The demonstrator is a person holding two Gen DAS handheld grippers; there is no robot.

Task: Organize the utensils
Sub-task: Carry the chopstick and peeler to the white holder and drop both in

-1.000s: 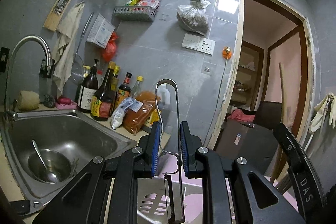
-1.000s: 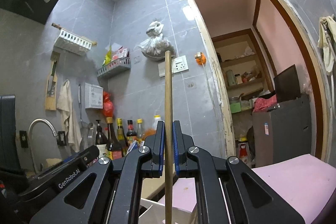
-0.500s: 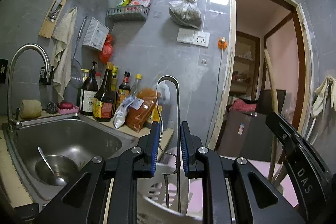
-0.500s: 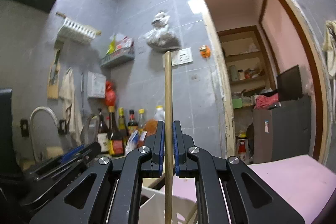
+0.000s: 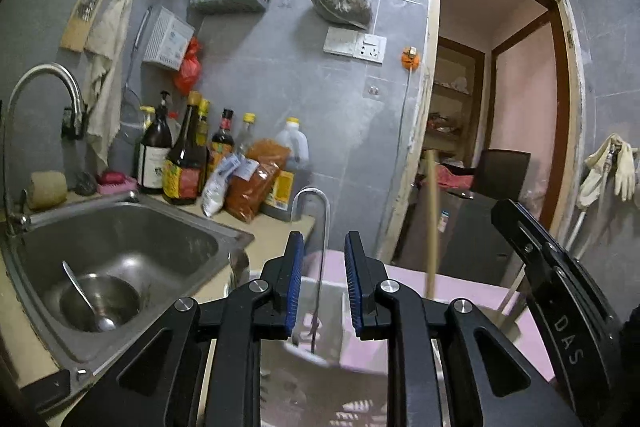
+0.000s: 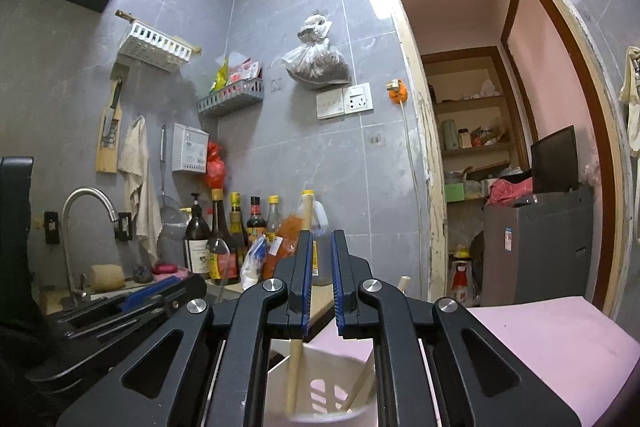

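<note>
Fingers (image 5: 295, 267) of both grippers parted, grasping nothing, wire-handled utensil (image 5: 318, 251) and wooden stick (image 6: 298, 307) standing released in the white holder (image 6: 320, 383) at lower centre, spoon (image 5: 86, 297) left in the sink (image 5: 120, 227) bowl at lower left.

Left gripper (image 5: 320, 281) and right gripper (image 6: 319, 277): matte black linkage arms, silver pivot screws, blue ribbed finger pads (image 5: 295, 283); white "DAS" lettering at 4 o'clock.
</note>
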